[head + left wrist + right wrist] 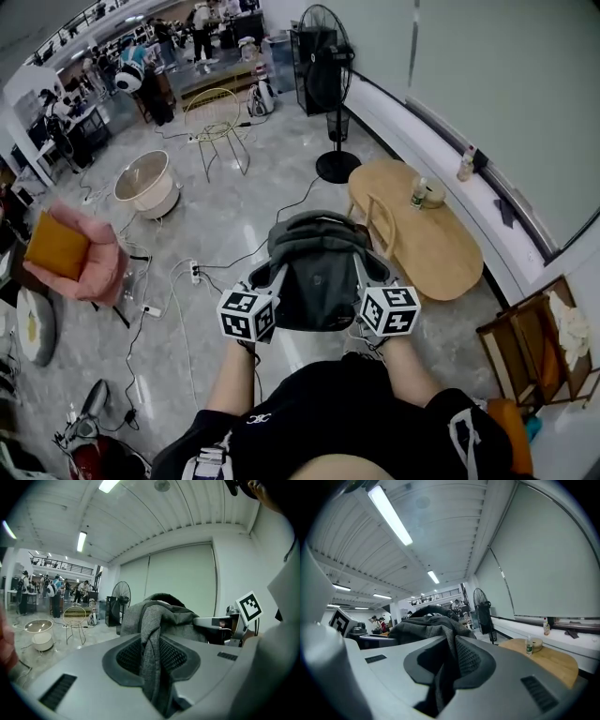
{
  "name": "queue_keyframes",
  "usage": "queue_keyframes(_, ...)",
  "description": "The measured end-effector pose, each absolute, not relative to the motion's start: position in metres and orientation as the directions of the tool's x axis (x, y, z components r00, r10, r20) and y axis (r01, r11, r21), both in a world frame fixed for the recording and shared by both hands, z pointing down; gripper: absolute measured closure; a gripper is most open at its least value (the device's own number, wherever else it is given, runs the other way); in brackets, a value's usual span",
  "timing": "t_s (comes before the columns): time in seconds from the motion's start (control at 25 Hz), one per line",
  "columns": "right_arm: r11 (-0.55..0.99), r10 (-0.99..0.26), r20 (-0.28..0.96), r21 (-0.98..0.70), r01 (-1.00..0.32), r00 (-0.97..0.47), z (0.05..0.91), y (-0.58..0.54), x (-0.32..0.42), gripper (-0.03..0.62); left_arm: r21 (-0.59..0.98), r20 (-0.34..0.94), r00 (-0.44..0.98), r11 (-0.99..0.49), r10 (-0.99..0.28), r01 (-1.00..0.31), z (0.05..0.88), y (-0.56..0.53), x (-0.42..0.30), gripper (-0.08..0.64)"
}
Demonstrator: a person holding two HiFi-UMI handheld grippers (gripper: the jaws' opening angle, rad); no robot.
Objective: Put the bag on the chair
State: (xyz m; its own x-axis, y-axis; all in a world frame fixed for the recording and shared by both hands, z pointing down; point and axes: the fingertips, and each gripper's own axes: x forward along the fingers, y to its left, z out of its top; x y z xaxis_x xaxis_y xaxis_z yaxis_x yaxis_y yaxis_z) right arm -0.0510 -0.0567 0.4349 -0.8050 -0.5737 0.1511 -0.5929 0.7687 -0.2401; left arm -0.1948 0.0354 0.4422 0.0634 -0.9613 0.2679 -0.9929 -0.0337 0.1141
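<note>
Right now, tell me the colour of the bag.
The bag is dark grey, shown best in the head view.

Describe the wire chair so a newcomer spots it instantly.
Start at the tall black pedestal fan. Left of it, on the grey floor, stands the wire chair. Its pale, see-through wire frame sets it apart from the solid round white tub nearby.

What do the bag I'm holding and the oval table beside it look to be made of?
The bag looks like matte woven fabric: heathered grey weave, soft folds where it drapes. The oval table looks like pale wood with a smooth finish: even tan top; grain is too small to see, so veneer or laminate is possible.
</note>
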Motion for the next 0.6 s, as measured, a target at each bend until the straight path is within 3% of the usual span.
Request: queue_keyframes(0.6, 0.787, -0.544, 0.189, -0.221, -0.576, -0.817, 0.433, -0.305, -0.064, 0.528, 0.172, 0.322, 0.056, 0.000, -0.945, -0.985, 0.451, -0.208, -0.204, 0.462)
